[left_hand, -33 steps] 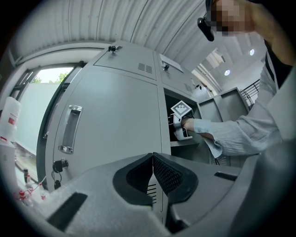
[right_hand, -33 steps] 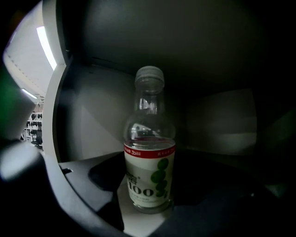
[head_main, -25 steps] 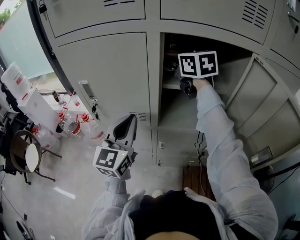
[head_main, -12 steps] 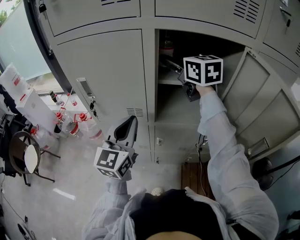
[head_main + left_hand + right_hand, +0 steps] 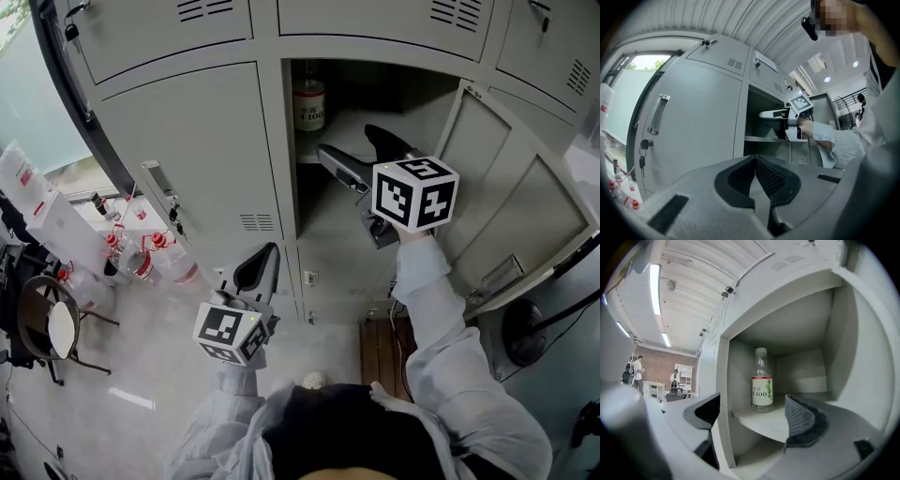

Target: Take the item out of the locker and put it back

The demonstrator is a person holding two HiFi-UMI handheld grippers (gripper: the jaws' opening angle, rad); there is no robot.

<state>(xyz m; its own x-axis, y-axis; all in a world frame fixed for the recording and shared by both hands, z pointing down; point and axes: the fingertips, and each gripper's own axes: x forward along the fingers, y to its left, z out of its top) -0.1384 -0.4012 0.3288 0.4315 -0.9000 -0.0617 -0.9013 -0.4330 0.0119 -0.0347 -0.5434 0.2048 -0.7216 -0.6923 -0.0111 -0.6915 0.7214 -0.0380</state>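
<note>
Grey sheet metal makes up the bank of lockers (image 5: 187,150), one compartment of which is seen open, with its door (image 5: 506,197) swung out to the right. Inside that compartment a clear plastic bottle with a white label printed in red and green (image 5: 762,380) is stood upright on the grey metal shelf (image 5: 768,426), close to the shelf's left edge and towards its back. The bottle is touched by nothing.

The right gripper (image 5: 349,141) is held up in front of the open compartment, pointed in at the shelf. Its jaws are spread wide apart and nothing is gripped by them. In the right gripper view the front edge of the shelf is seen across the gap between them, with the bottle well beyond and apart from both.

The left gripper (image 5: 262,262) is held lower, in front of the closed locker door to the left of the open compartment. Its jaws are brought together, tip against tip, with nothing between them.

Several clear bottles with red caps (image 5: 141,253) are seen on the floor by the lockers at the left.
</note>
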